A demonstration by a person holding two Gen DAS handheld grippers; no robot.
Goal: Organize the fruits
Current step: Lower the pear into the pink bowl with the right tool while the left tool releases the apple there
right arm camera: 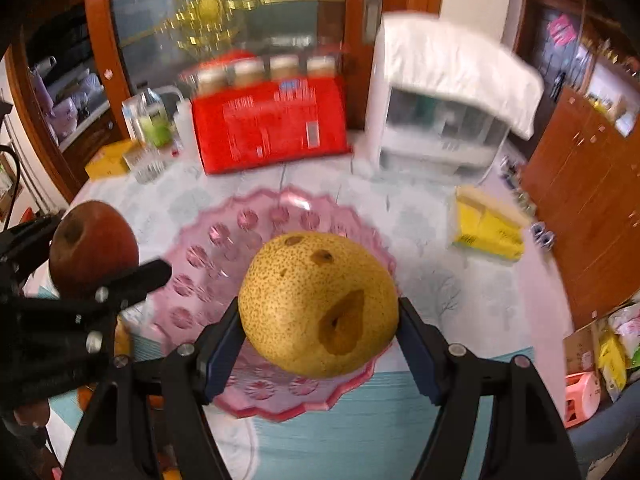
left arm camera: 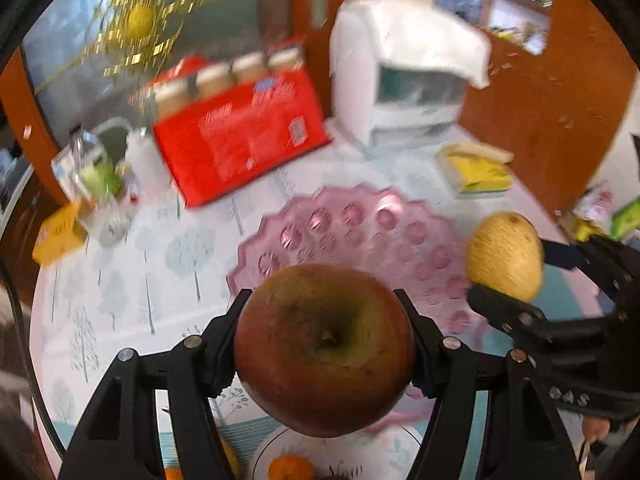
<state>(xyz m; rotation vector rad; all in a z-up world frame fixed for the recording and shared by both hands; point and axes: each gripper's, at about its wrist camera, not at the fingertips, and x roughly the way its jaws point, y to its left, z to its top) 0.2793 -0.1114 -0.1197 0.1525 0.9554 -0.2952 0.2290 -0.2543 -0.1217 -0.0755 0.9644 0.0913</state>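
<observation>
The left gripper [left arm camera: 324,344] is clamped on a reddish-brown apple [left arm camera: 325,350], its two black fingers pressing the fruit's sides so that the apple hangs clear of the tabletop, stem hollow turned toward the camera. The right gripper [right arm camera: 320,316] is likewise closed on a speckled yellow pear [right arm camera: 318,306], gripped between blue-padded fingers, with a brown bruise on its near face. Each tool shows in the other's view: from the left wrist the pear [left arm camera: 505,256] appears at the right, and from the right wrist the apple [right arm camera: 94,246] appears at the left, so the two fruits are held side by side, apart from one another. Both are above the near part of a pink scalloped glass dish [right arm camera: 256,236], which lies on a table covered with a pale cloth printed with trees [left arm camera: 120,280]; the dish [left arm camera: 352,224] holds no fruit that can be seen. At the bottom edge of the left wrist view an orange [left arm camera: 290,468] sits on a white plate [left arm camera: 404,440], just below the held apple. Further back on the table stand a red carton with jars on top [right arm camera: 272,124], a white appliance under a white cloth [right arm camera: 444,120], a yellow packet [right arm camera: 488,228] to the right, and some bottles [right arm camera: 154,120] and a yellow box [right arm camera: 108,158] to the left. Behind them are a wood-framed glass door [right arm camera: 240,12] and wooden cabinets [right arm camera: 592,184].
</observation>
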